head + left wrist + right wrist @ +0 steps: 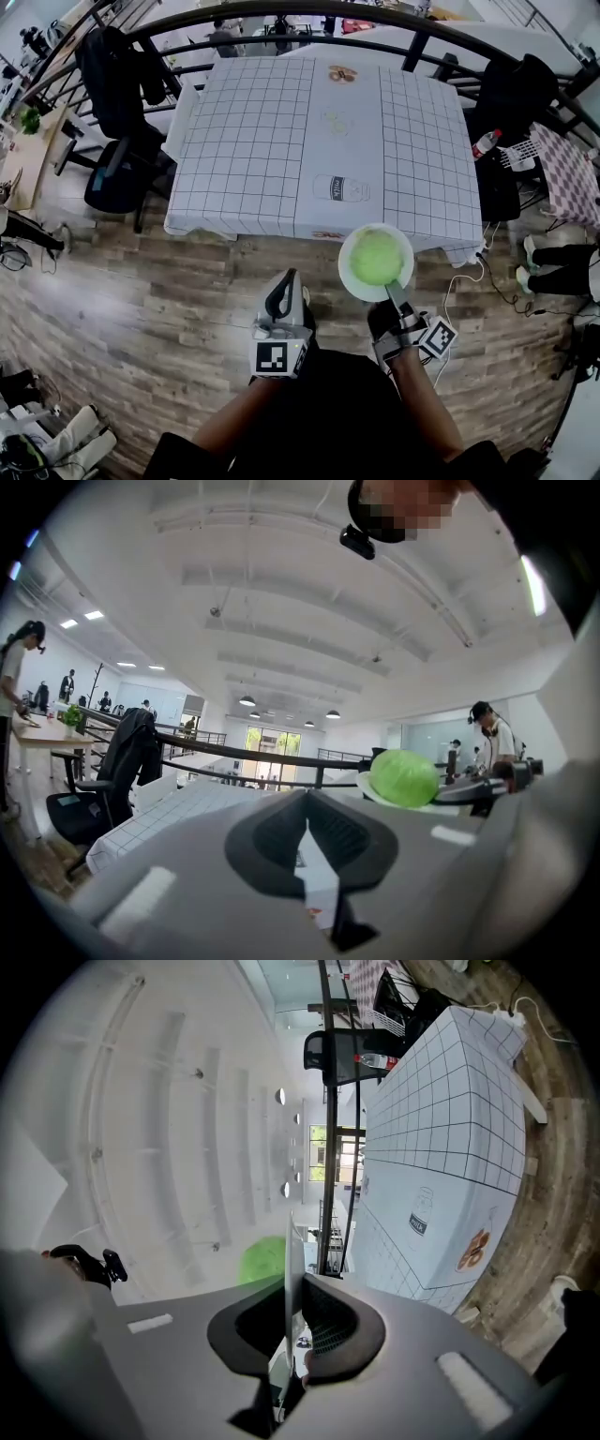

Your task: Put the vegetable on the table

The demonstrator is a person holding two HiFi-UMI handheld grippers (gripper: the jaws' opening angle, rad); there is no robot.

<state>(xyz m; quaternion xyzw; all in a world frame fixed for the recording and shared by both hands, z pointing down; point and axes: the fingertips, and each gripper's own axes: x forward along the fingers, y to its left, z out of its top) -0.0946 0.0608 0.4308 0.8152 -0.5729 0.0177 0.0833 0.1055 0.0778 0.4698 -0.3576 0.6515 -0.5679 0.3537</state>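
A round green vegetable point(376, 256) lies on a white plate point(349, 272) that is held in the air just short of the table's near edge. My right gripper point(396, 289) is shut on the plate's near rim. In the right gripper view the plate point(288, 1241) shows edge-on between the jaws, with the vegetable point(262, 1258) to its left. My left gripper point(284, 281) is beside it to the left, shut with nothing in it. From the left gripper view the vegetable point(403, 776) sits to the right. The table point(244, 141), under a white gridded cloth, stands ahead.
Printed pictures, among them a milk bottle point(340, 187), mark the cloth's middle strip. Chairs draped with black jackets stand at the table's left point(117, 84) and right point(511, 94). A dark curved railing point(281, 14) runs behind. Cables point(469, 281) trail on the wooden floor at the right.
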